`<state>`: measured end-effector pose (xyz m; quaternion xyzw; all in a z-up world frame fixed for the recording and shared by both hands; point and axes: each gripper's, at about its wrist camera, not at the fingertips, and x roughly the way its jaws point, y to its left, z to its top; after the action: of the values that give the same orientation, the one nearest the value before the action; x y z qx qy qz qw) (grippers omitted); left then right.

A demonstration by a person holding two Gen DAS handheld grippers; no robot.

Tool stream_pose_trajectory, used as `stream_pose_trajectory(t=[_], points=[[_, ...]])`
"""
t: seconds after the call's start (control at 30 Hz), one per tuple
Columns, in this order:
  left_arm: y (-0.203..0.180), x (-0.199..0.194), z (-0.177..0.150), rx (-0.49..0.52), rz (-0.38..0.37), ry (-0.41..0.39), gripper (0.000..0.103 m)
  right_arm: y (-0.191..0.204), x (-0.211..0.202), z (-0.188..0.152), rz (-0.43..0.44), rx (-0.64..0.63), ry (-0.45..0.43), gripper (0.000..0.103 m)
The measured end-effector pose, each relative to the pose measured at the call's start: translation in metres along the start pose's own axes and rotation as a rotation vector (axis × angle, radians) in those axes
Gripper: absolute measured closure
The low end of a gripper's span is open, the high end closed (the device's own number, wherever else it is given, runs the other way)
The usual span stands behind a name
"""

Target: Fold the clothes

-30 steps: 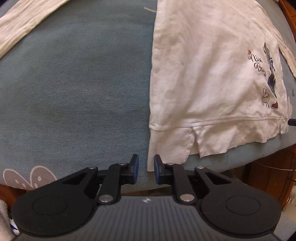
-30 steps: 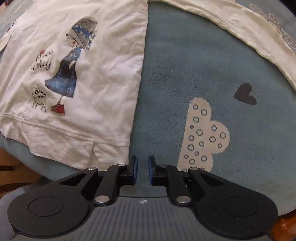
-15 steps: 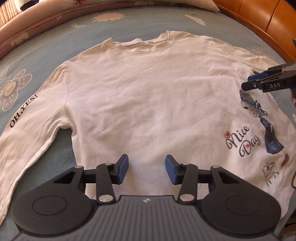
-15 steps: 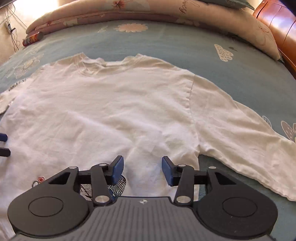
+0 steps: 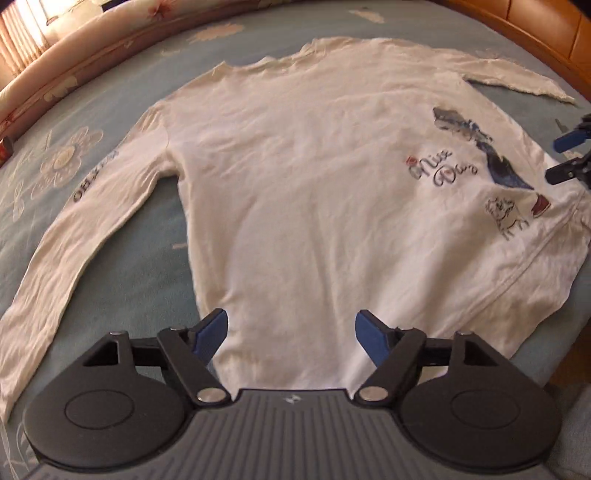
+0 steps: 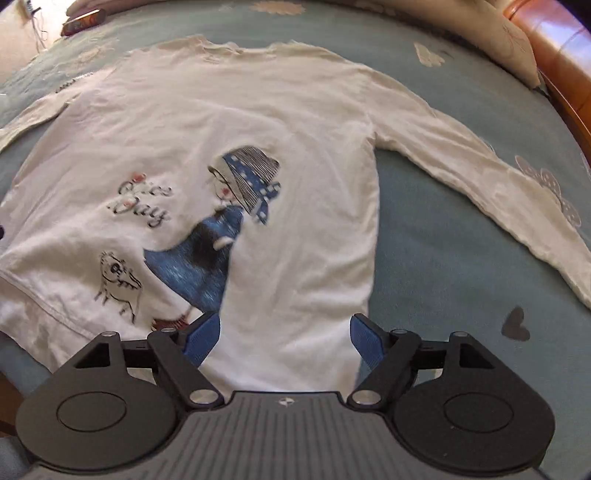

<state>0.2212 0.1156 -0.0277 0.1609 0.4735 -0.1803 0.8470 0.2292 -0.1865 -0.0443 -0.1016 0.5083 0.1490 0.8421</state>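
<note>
A white long-sleeved shirt [image 5: 303, 192] lies flat on the blue bedspread [image 5: 122, 266], front up, sleeves spread out. Its print, a girl in a blue dress with the words "Nice Day" [image 6: 207, 229], sits near the hem. My left gripper [image 5: 291, 332] hovers above the hem's left part; its jaws are opening with only cloth seen below them. My right gripper [image 6: 284, 334] hangs over the hem's right side, jaws opening too, gripping nothing. Its blue fingertips [image 5: 570, 140] show at the right edge of the left wrist view.
The bedspread [image 6: 443, 229] carries flower, cloud and heart patterns. A rolled pinkish quilt [image 5: 74, 51] lies along the far side. A wooden bed frame [image 6: 561, 51] rises at the right. A small red object [image 6: 83, 20] lies at the far left corner.
Both grippers went from shut to wide open. Both views swung up from the hem corners to take in the whole shirt. The shirt itself has stayed flat.
</note>
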Motion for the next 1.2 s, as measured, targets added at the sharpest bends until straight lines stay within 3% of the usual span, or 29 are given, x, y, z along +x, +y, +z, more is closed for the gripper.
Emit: stream_pose_trajectory(t=[0.13, 0.27, 0.33, 0.43, 0.47, 0.57, 1.07, 1.2], points=[[-0.038, 0.028, 0.033, 0.151, -0.087, -0.109, 0.025, 0.041, 0.029, 0.038, 0.088, -0.129, -0.069, 0.022], [-0.068, 0.054, 0.016, 0.231, -0.118, -0.06, 0.025, 0.056, 0.053, 0.032, 0.082, -0.125, -0.077, 0.019], [-0.067, 0.041, -0.011, 0.173, -0.114, -0.076, 0.024, 0.054, 0.045, 0.014, 0.087, -0.092, -0.057, 0.011], [-0.055, 0.022, -0.042, 0.033, -0.12, -0.024, 0.018, 0.049, 0.033, -0.026, 0.063, -0.063, -0.005, 0.0], [-0.054, 0.018, -0.049, 0.027, -0.117, -0.005, 0.01, 0.048, 0.03, -0.035, 0.058, -0.051, 0.0, 0.0], [-0.062, 0.013, -0.064, 0.098, -0.099, 0.04, 0.003, 0.048, 0.027, -0.041, 0.046, -0.009, -0.005, 0.0], [-0.057, 0.022, -0.056, 0.042, -0.129, 0.05, 0.0, 0.052, 0.033, -0.033, -0.007, 0.076, -0.001, 0.0], [-0.056, 0.022, -0.053, 0.043, -0.135, 0.084, 0.001, 0.053, 0.032, -0.033, -0.011, 0.083, 0.009, 0.0]])
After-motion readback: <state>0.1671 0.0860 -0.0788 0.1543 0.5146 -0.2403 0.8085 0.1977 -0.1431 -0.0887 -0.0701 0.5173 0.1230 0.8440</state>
